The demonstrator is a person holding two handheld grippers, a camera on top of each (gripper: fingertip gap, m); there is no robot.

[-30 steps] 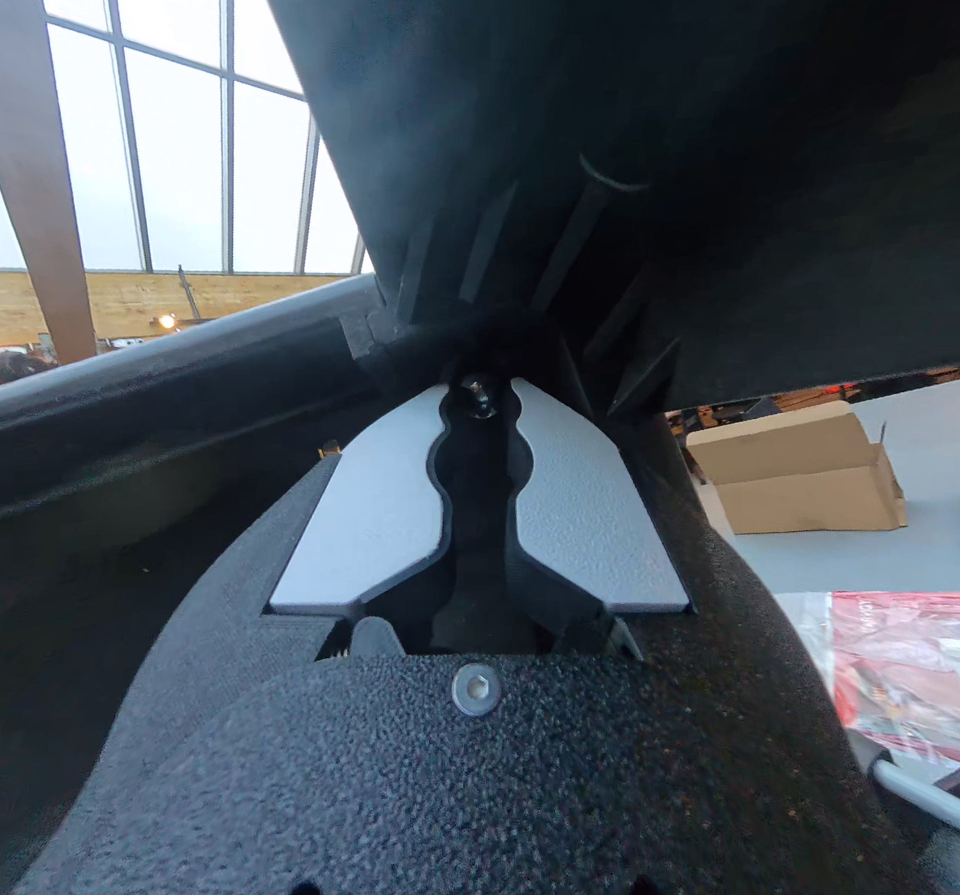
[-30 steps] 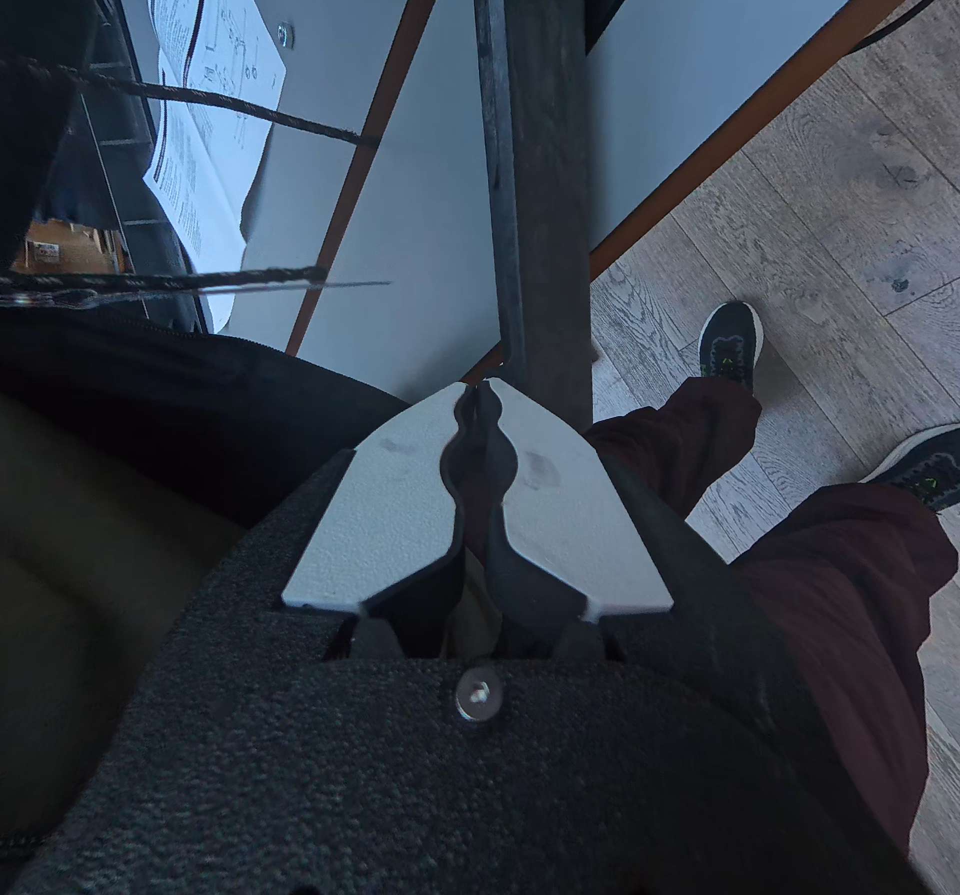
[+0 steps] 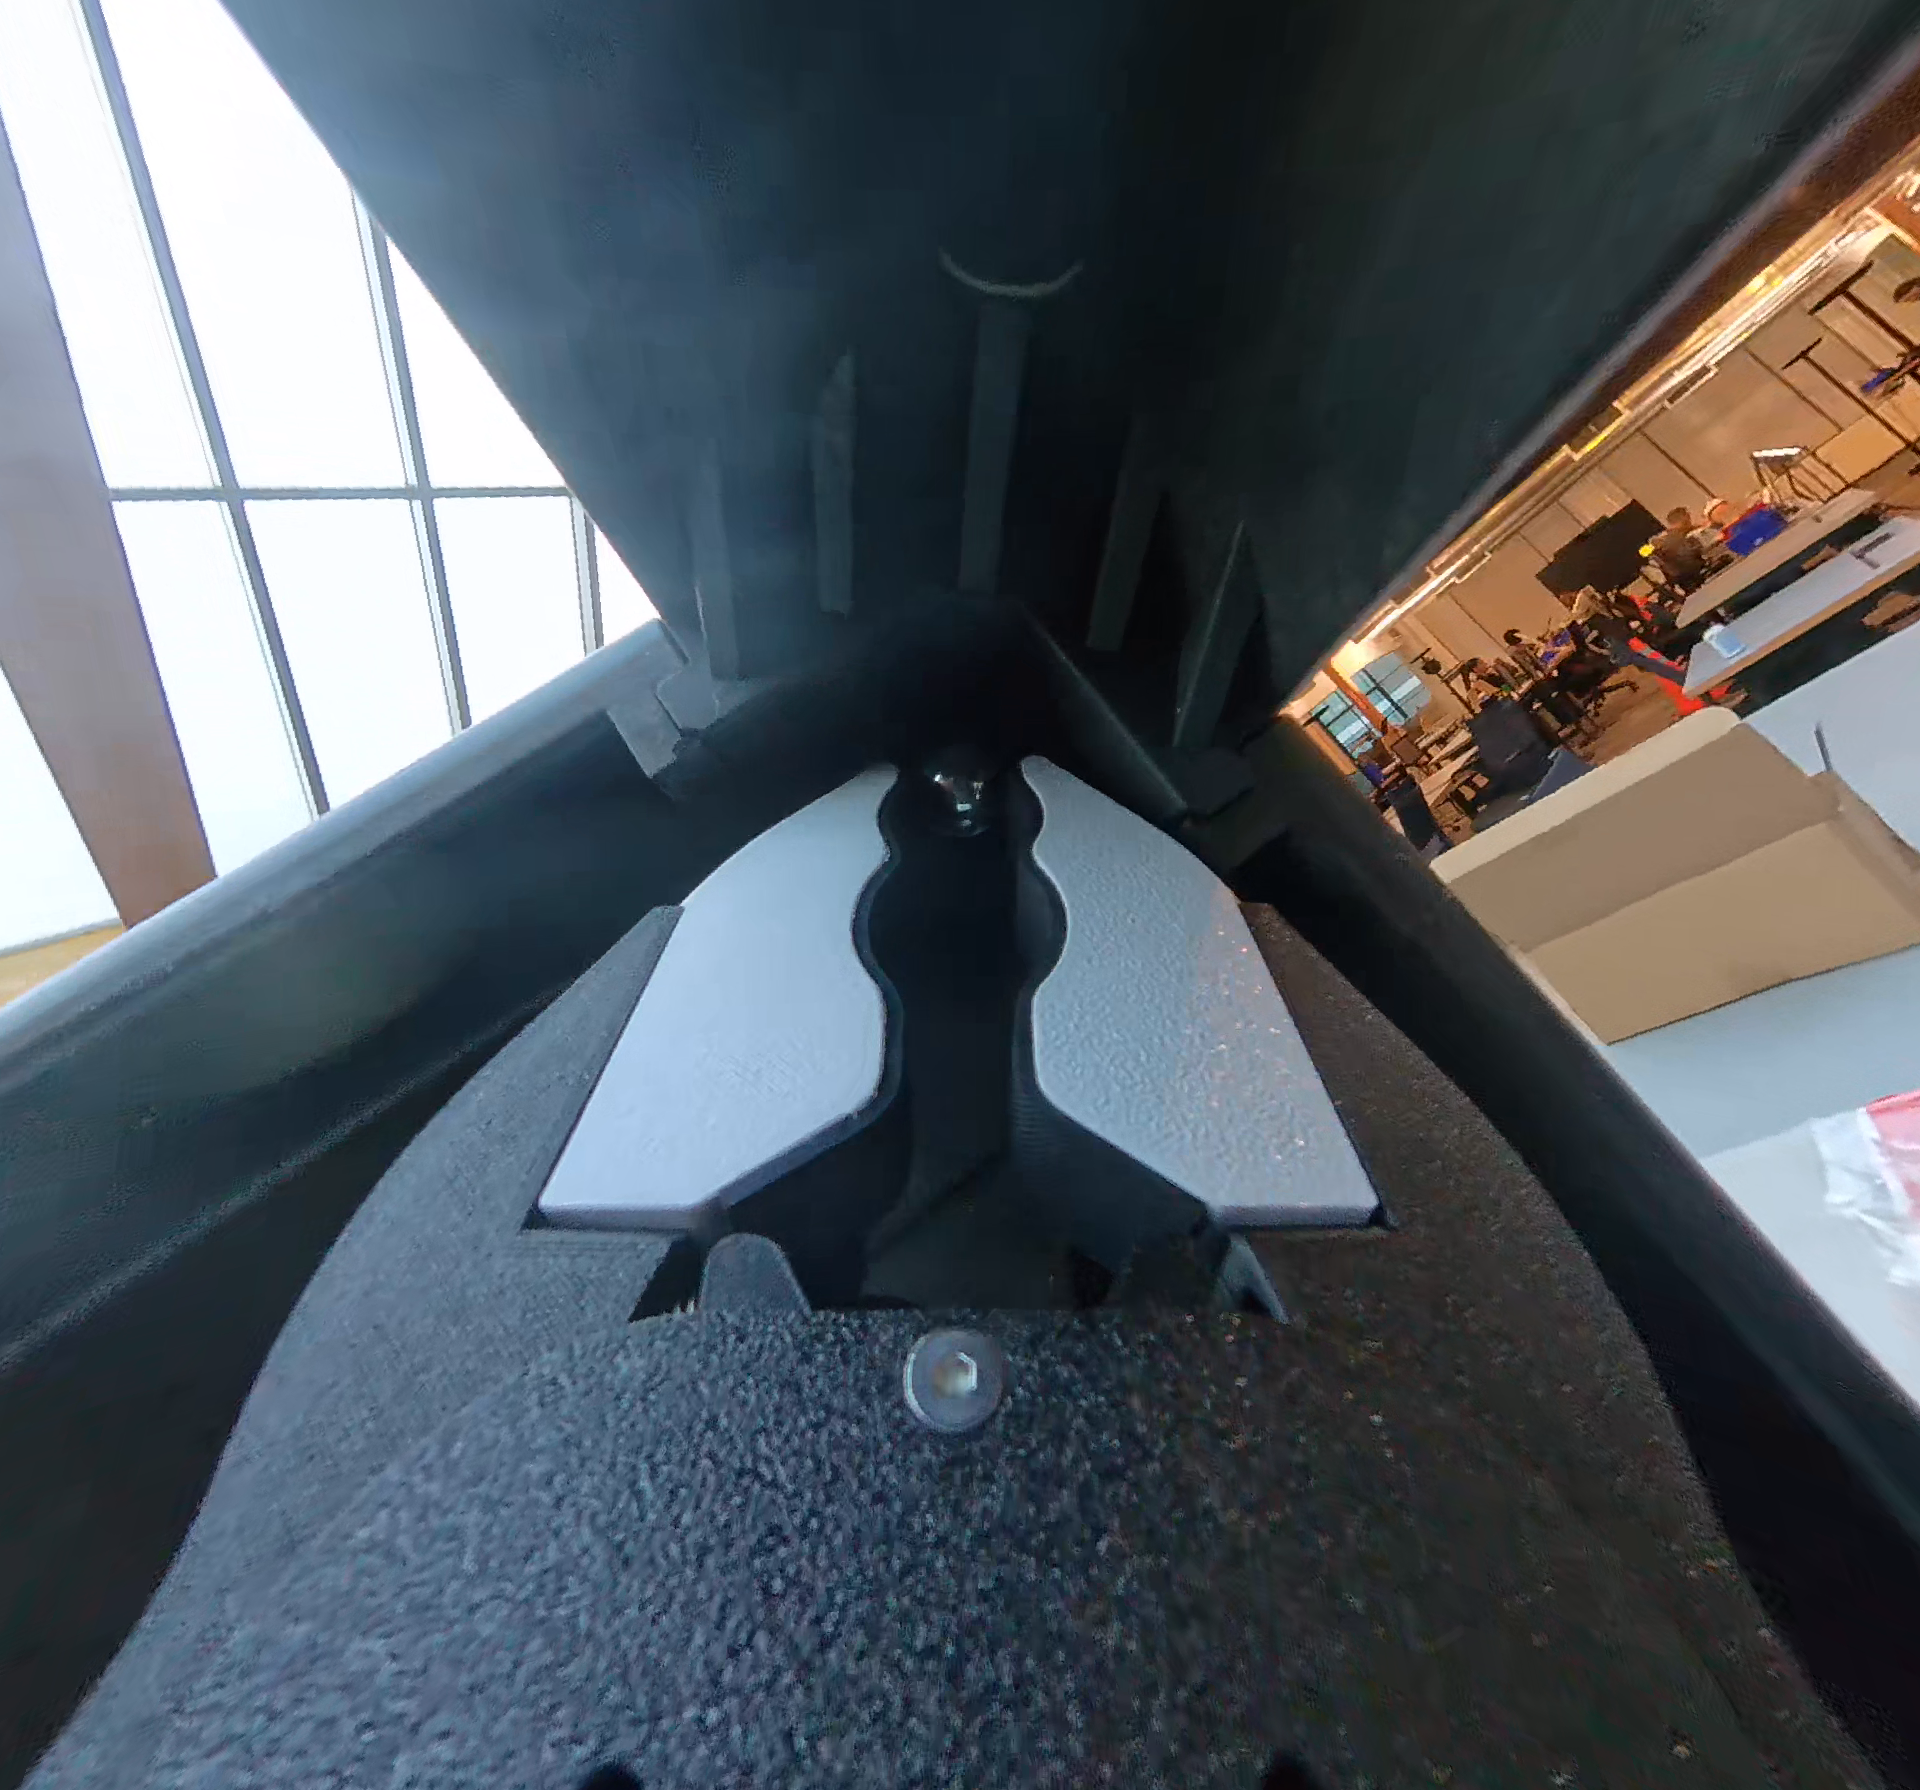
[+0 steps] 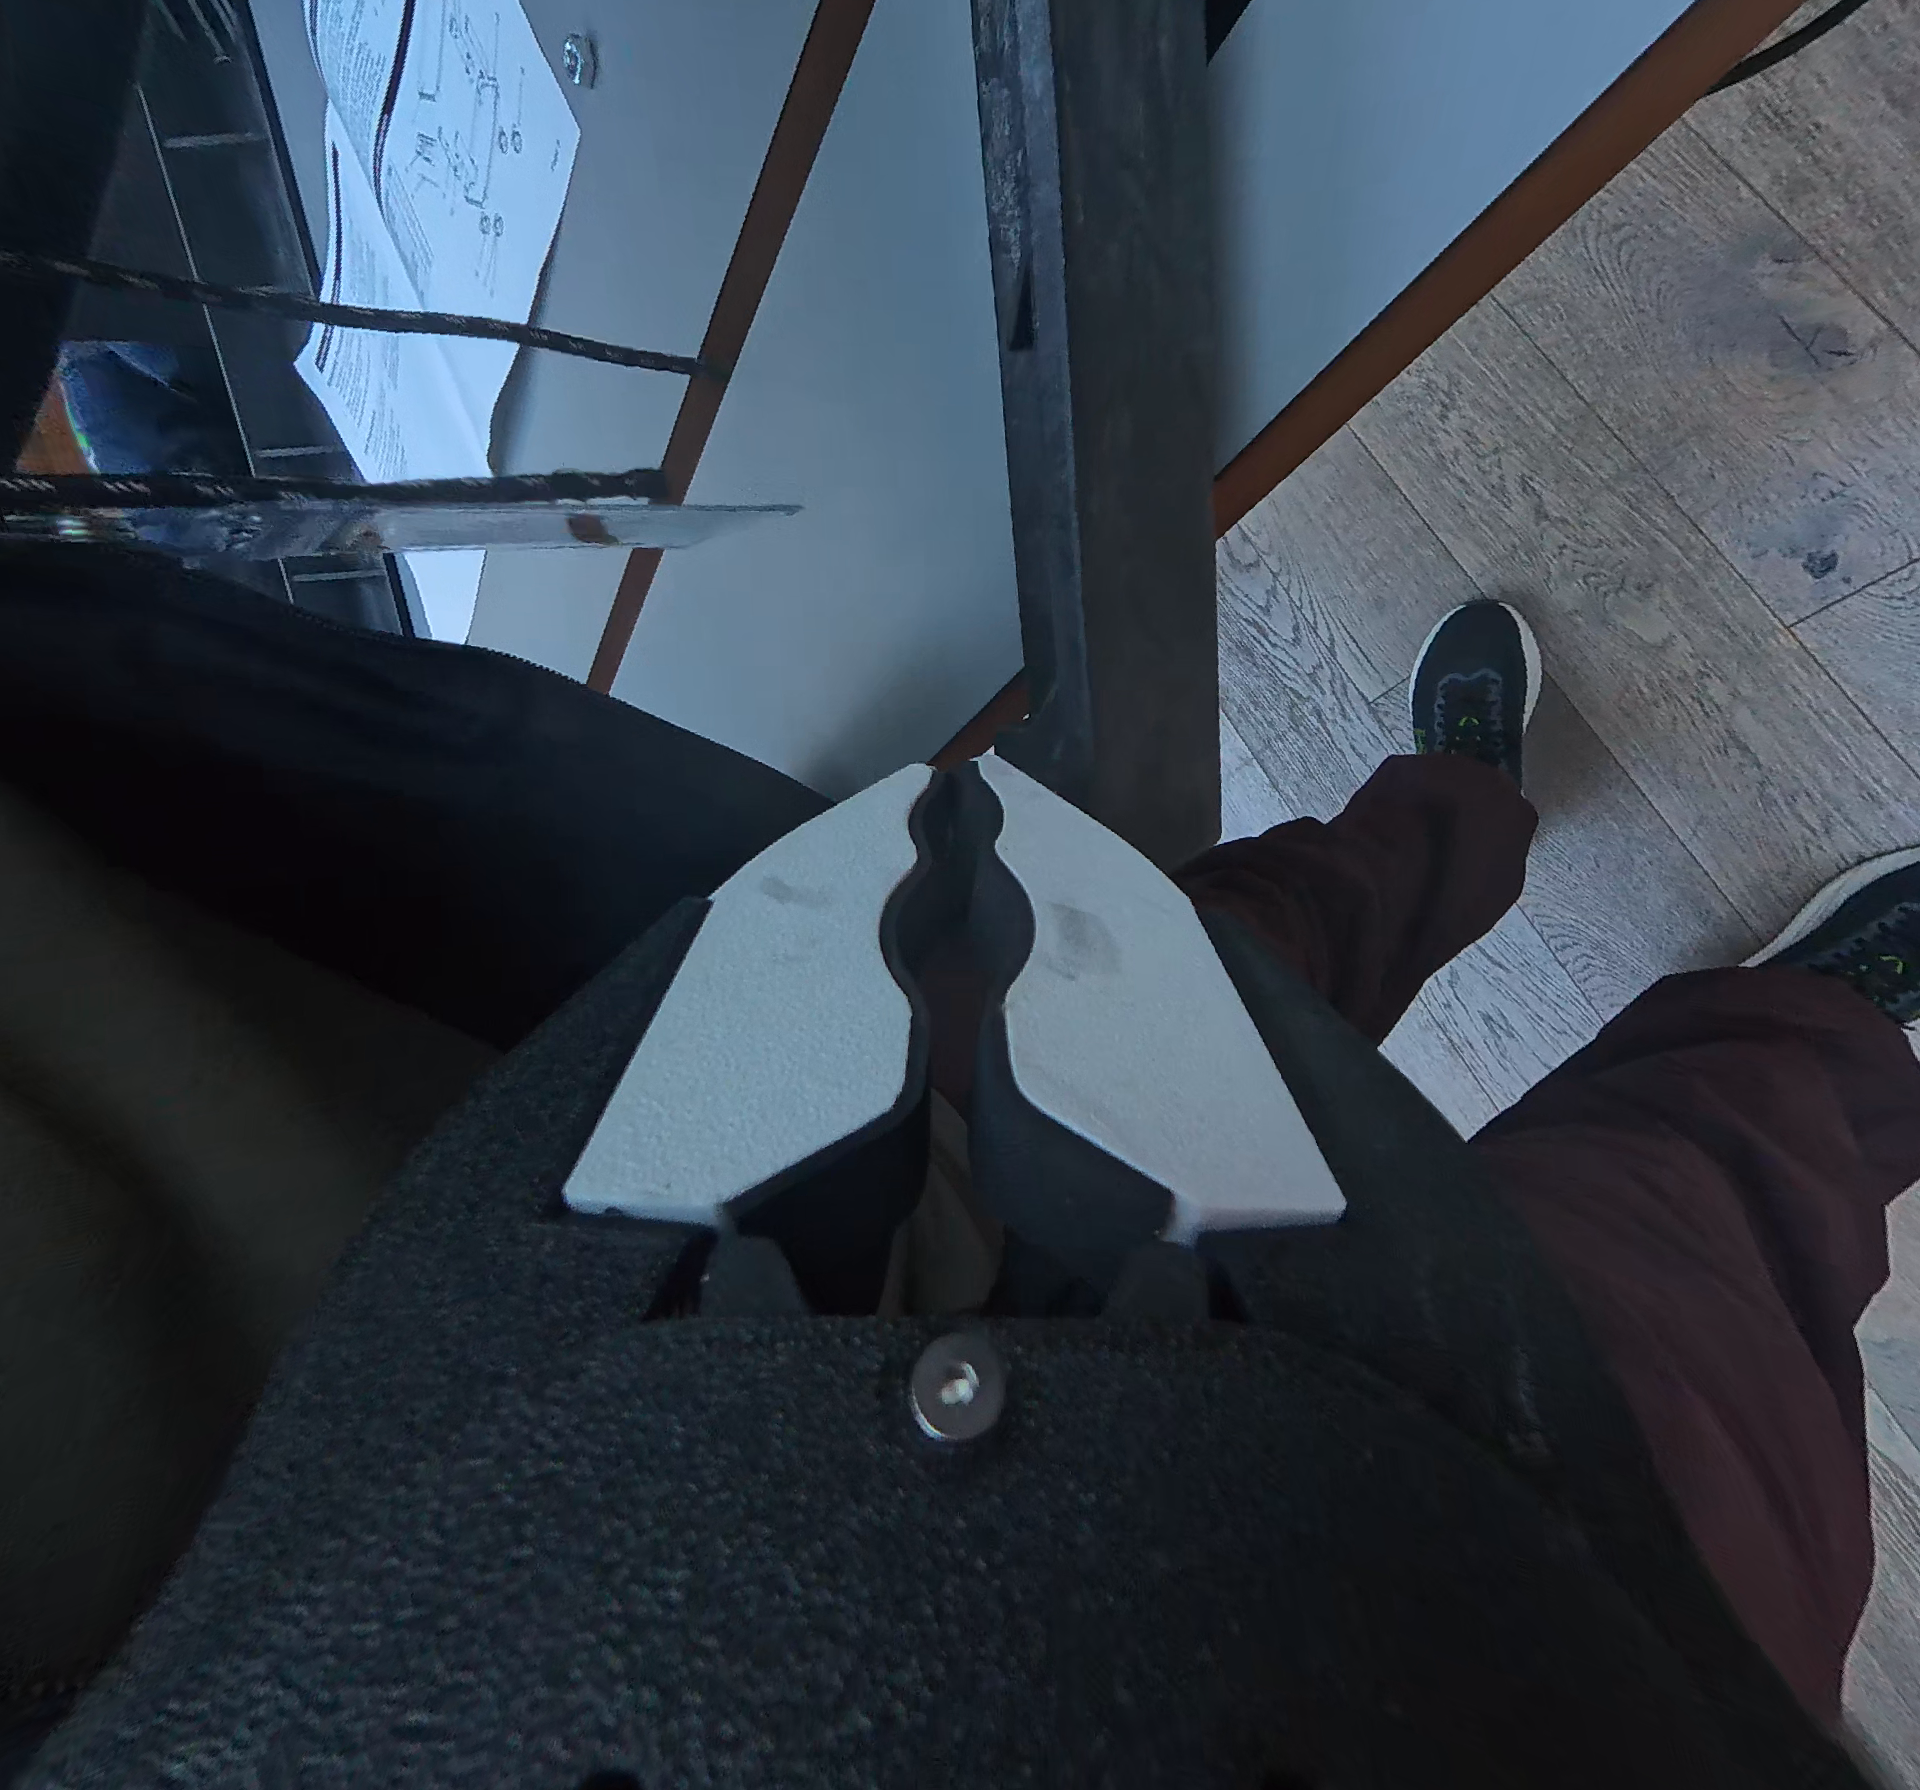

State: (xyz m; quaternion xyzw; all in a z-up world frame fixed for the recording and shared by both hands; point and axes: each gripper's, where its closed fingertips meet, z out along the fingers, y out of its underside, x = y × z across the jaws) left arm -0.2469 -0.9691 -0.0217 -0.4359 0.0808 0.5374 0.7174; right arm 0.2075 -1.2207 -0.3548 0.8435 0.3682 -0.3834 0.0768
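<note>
**Both grippers at a black frame, left view swung round**

Since a second ago the left wrist view has tilted: the cardboard box (image 3: pixel 1652 899) sits higher at the right edge, and a lit hall shows behind it. The right view is almost unchanged.

The left gripper (image 3: pixel 958 784) points into the corner of a large black ribbed plastic panel (image 3: pixel 935 234), its jaws slightly spread around a small dark round-headed bolt (image 3: pixel 956 790); contact is unclear.

The right gripper (image 4: pixel 961 772) has its jaws pinched on a dark upright metal bar (image 4: pixel 1101 286) at the grey table's (image 4: pixel 862 452) orange edge. A printed sheet (image 4: pixel 436 171) lies on the table; a person's maroon trouser leg (image 4: pixel 1382 899) and dark shoe (image 4: pixel 1475 691) stand on the wood floor (image 4: pixel 1662 390).
</note>
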